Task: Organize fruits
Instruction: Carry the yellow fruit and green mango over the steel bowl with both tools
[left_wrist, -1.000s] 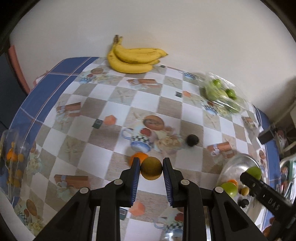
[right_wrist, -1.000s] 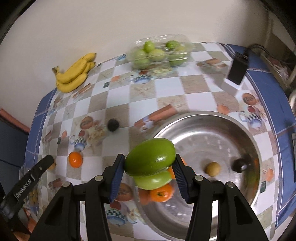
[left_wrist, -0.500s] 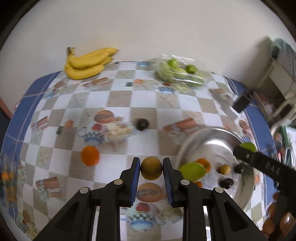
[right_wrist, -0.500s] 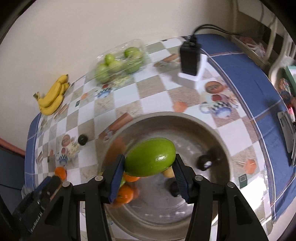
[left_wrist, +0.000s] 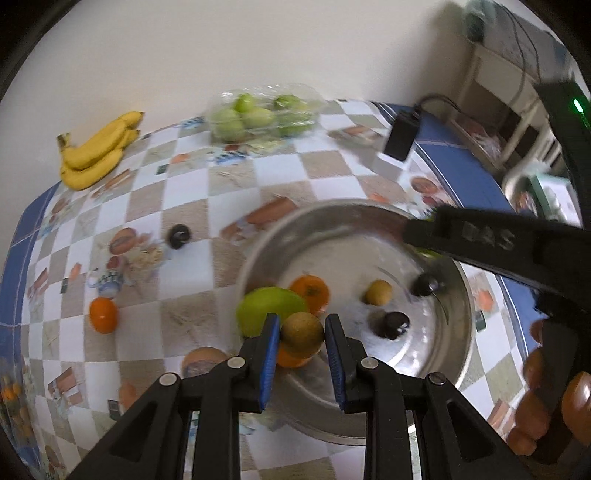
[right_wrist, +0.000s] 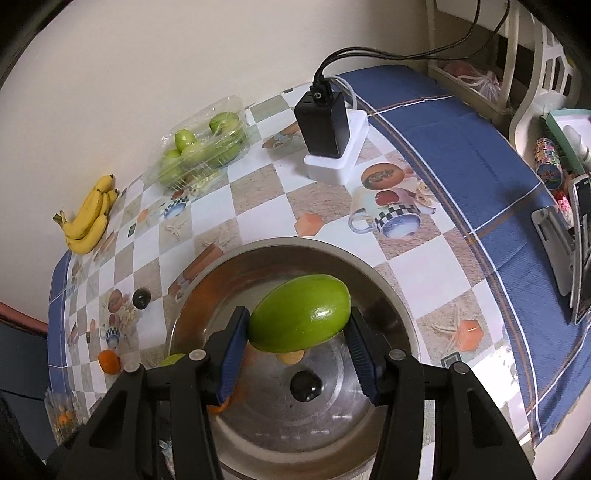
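Note:
My left gripper (left_wrist: 301, 332) is shut on a small brown-yellow round fruit (left_wrist: 302, 329), held over the near left rim of the steel bowl (left_wrist: 332, 221). In the bowl lie a green mango (left_wrist: 267, 308), oranges (left_wrist: 310, 291), a small yellow fruit (left_wrist: 378, 292) and two dark round fruits (left_wrist: 393, 325). My right gripper (right_wrist: 299, 321) is shut on a large green mango (right_wrist: 301, 314), held above the bowl (right_wrist: 295, 247). A dark fruit (right_wrist: 306, 386) lies below it. The right gripper's arm (left_wrist: 491, 240) crosses the bowl's right side in the left wrist view.
On the checked tablecloth lie a loose orange (left_wrist: 103, 314), a dark fruit (left_wrist: 178, 235), a banana bunch (left_wrist: 98, 151) and a clear box of green fruit (left_wrist: 258, 114) by the wall. A black charger on a white base (right_wrist: 328, 129) stands behind the bowl. Clutter sits past the table's right edge.
Both grippers have moved right over the bowl, each keeping its fruit. The left one came from beside the loose orange to the bowl's near rim; the right one moved further over the bowl.

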